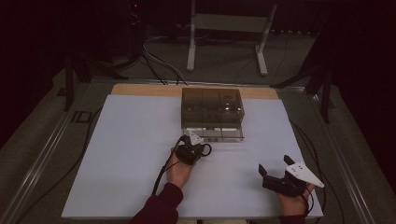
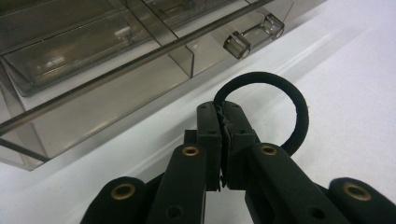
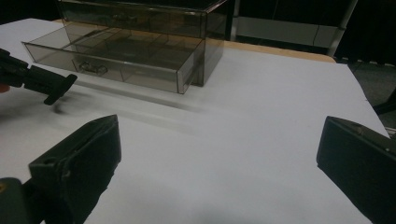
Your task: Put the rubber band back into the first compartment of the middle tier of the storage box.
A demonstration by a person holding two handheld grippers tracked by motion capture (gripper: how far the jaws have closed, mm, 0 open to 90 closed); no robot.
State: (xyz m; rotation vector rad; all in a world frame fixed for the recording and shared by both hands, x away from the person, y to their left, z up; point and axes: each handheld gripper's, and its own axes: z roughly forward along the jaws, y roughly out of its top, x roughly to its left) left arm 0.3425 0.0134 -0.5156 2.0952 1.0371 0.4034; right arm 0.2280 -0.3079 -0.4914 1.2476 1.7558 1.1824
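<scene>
The black hair tie [image 2: 280,100] is hanging pinched in the clenched fingers of the left gripper [image 2: 223,122], near the open drawer [image 3: 112,58] of the smoky plastic organizer [image 1: 212,106]; it is looking light, soft and limp, best nipped anywhere along its band. The right gripper [image 1: 276,170] is resting with fingers spread wide and grasping nothing, on the pale, smooth bench [image 1: 130,154] in a dim room.

From the high view I see the smoked acrylic drawer organizer [image 1: 212,108] blocking the upper middle of the white table sheet [image 1: 130,154], its lower drawer [image 1: 219,134] pulled out toward me, just above my left gripper [image 1: 191,145]. Wide bare sheet lies at the left and between both grippers. My right gripper [image 1: 275,171] sits lower right with open room around it.
</scene>
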